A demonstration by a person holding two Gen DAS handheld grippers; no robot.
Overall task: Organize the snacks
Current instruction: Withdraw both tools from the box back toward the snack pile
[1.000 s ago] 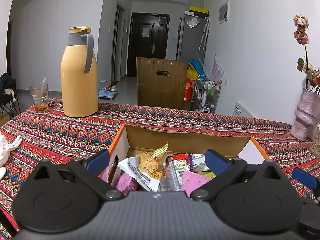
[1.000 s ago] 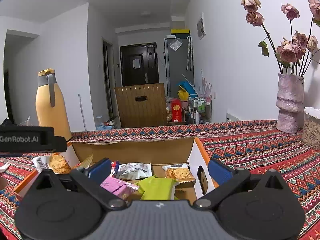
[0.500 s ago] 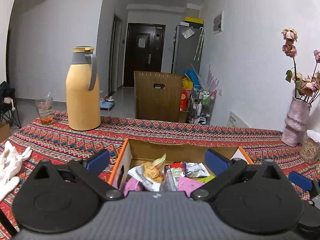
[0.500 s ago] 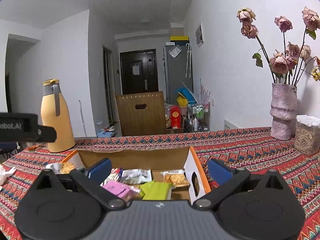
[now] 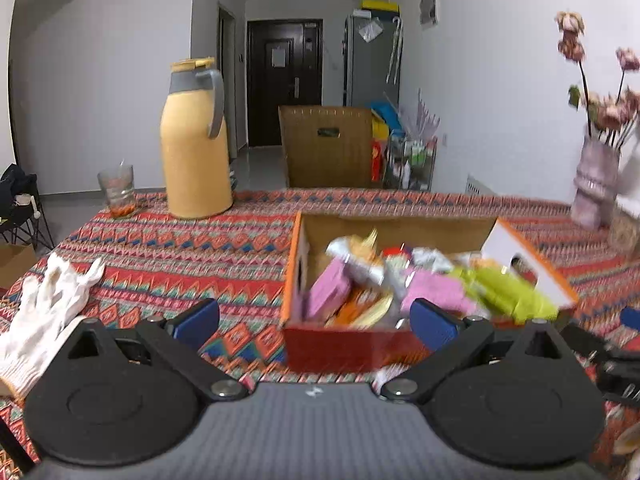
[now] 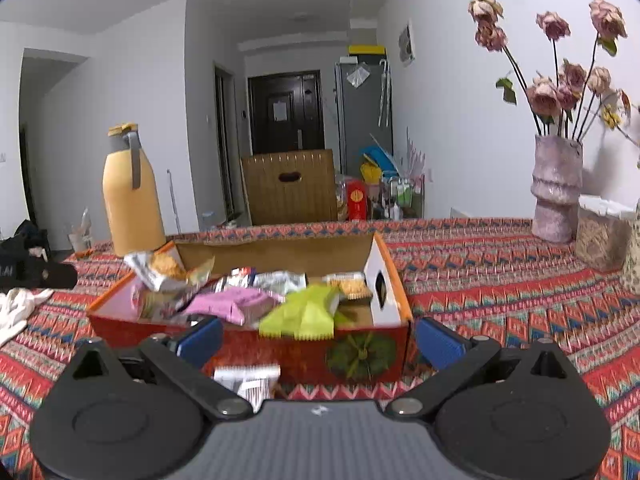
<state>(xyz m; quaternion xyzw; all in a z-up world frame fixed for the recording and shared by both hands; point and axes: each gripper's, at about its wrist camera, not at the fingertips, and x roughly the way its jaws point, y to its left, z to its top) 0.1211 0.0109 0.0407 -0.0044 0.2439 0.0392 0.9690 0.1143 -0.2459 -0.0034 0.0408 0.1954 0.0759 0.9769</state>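
Observation:
An open red and orange cardboard box (image 5: 360, 348) sits on the patterned tablecloth, full of snack packets: pink (image 5: 436, 292), green (image 5: 508, 292), white with biscuits (image 5: 356, 256). It also shows in the right wrist view (image 6: 296, 352), with a green packet (image 6: 308, 312) hanging over its front wall and a pink one (image 6: 232, 304) beside it. A white packet (image 6: 248, 380) lies on the cloth in front of the box. My left gripper (image 5: 314, 320) is open and empty, in front of the box's left corner. My right gripper (image 6: 318, 340) is open and empty, in front of the box.
A yellow thermos (image 5: 196, 144) and a glass (image 5: 118, 192) stand at the back left. White gloves (image 5: 44, 312) lie at the left. A vase with dried roses (image 6: 556, 188) and a clear container (image 6: 604, 232) stand at the right. A wooden chair (image 5: 326, 146) is behind the table.
Both grippers have pulled back from over the box toward the table's near side. The box's front wall and the white packet in front now show. Both stay open.

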